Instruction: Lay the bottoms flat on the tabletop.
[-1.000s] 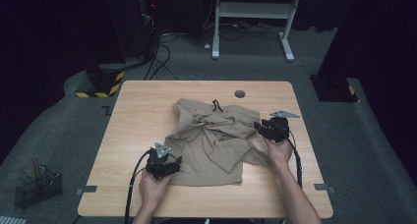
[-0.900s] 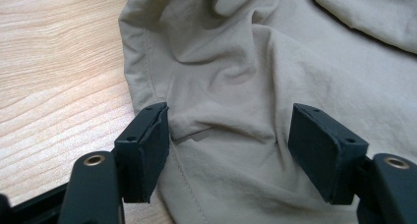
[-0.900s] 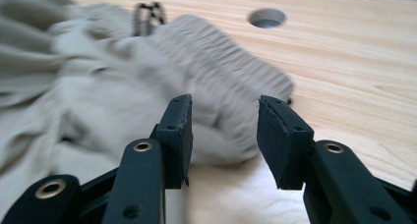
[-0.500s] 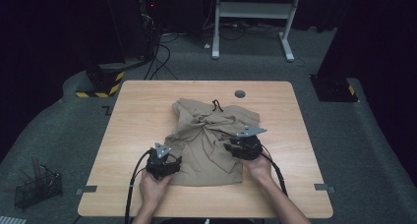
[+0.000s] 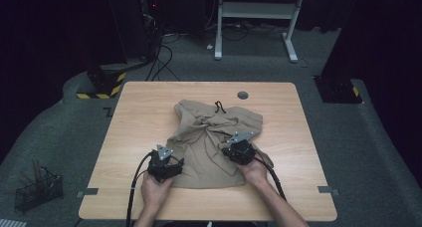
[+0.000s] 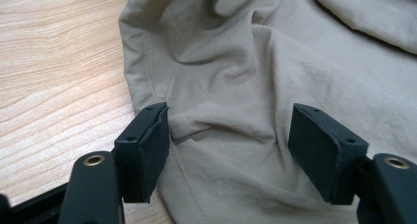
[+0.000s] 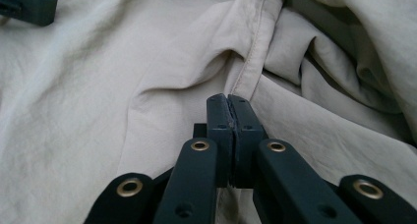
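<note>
While my left tongs (image 6: 231,150) stayed apart over the crumpled garment (image 5: 209,142), my right tongs (image 7: 229,103) had just closed together, folding barely begun.

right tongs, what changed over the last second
The right tongs swung in from the right edge of the crumpled beige cloth garment to its middle, and their jaws have just closed together at a seam fold. The left tongs stayed open at the garment's left edge.

Matt beige cloth garment (image 5: 209,147); smooth wood table (image 5: 139,112).
</note>
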A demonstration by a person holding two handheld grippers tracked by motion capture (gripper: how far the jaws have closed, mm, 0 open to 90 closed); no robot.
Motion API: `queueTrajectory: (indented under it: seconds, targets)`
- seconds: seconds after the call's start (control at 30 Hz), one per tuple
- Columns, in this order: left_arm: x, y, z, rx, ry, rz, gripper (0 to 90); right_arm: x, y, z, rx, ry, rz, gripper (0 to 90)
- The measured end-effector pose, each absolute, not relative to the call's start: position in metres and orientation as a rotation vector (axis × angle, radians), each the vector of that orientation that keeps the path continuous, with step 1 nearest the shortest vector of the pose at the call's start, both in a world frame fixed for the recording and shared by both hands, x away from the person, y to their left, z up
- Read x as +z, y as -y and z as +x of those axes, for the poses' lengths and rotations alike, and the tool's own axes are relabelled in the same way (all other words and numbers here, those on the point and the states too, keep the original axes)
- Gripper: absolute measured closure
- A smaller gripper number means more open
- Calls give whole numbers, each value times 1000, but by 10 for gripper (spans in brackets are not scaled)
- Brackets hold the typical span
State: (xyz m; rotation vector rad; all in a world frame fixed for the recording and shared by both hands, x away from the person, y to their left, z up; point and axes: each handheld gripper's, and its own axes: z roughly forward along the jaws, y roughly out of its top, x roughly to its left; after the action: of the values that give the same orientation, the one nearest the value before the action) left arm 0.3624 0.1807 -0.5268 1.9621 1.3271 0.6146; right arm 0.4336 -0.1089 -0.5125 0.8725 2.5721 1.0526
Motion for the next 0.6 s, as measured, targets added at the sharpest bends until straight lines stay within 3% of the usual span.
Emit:
queueTrajectory:
  seconds: [0.33, 0.6]
  targets:
    - [-527, -181, 362, 616, -1327, 1963, 319, -500, 121, 425, 1120, -2516, 857, 895]
    - [-527, -180, 362, 618, -1329, 1961, 318, -474, 154, 409, 1196, -2385, 856, 895]
